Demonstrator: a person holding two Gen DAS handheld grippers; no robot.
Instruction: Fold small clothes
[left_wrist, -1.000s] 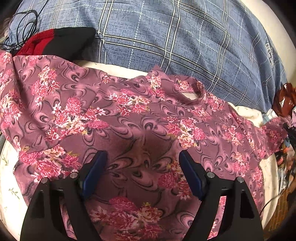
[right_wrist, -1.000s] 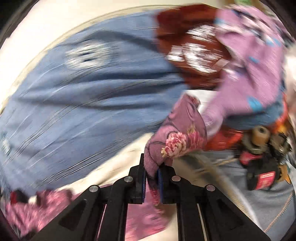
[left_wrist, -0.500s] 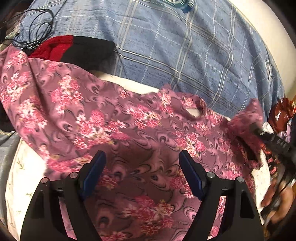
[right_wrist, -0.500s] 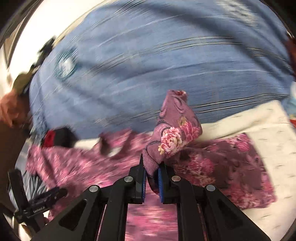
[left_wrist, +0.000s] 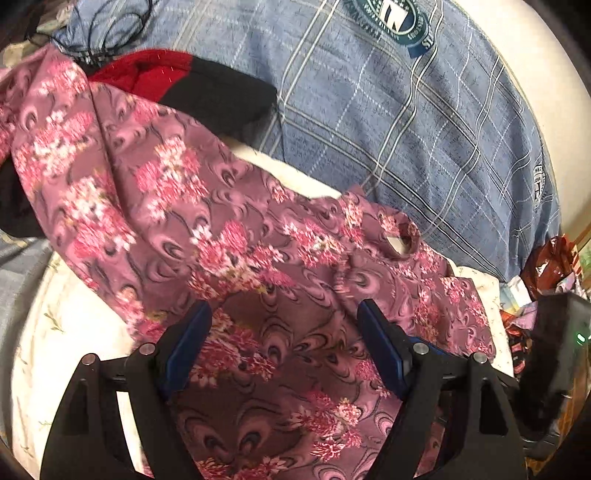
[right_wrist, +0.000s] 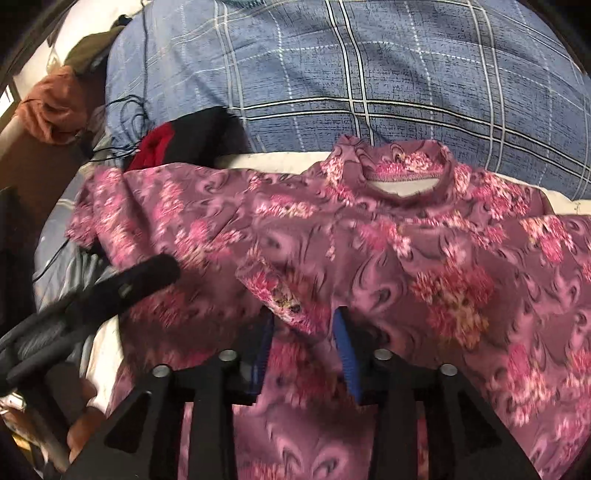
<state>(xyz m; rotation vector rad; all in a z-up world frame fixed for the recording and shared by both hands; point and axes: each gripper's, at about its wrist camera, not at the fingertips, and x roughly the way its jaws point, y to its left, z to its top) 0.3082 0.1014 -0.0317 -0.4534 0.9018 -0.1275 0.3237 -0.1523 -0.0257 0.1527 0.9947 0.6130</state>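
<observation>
- Nearest in the right wrist view, we see the right gripper with its jaws opening; the folded-over sleeve end of the floral top lies between the blue pads, which do not press on it.
- In the left wrist view, we see the left gripper poised above the floral top with its jaws spread wide and nothing pinched; whether the pads touch the cloth we cannot tell.
- The floral top, mauve with pink flower clusters, lies spread on a cream sheet on the bed, its front up and its round neckline at the far side.
- One sleeve is folded inward across the chest; the other sleeve stretches out to the left, rumpled.
- At the left edge of the right wrist view, we see the left gripper's black body, blurred, with part of a hand below it.
- Beyond the top lies a red and black garment, partly under the outstretched sleeve.
- Farthest, a blue plaid blanket covers the bed; a thin dark cord trails over its left part.
</observation>
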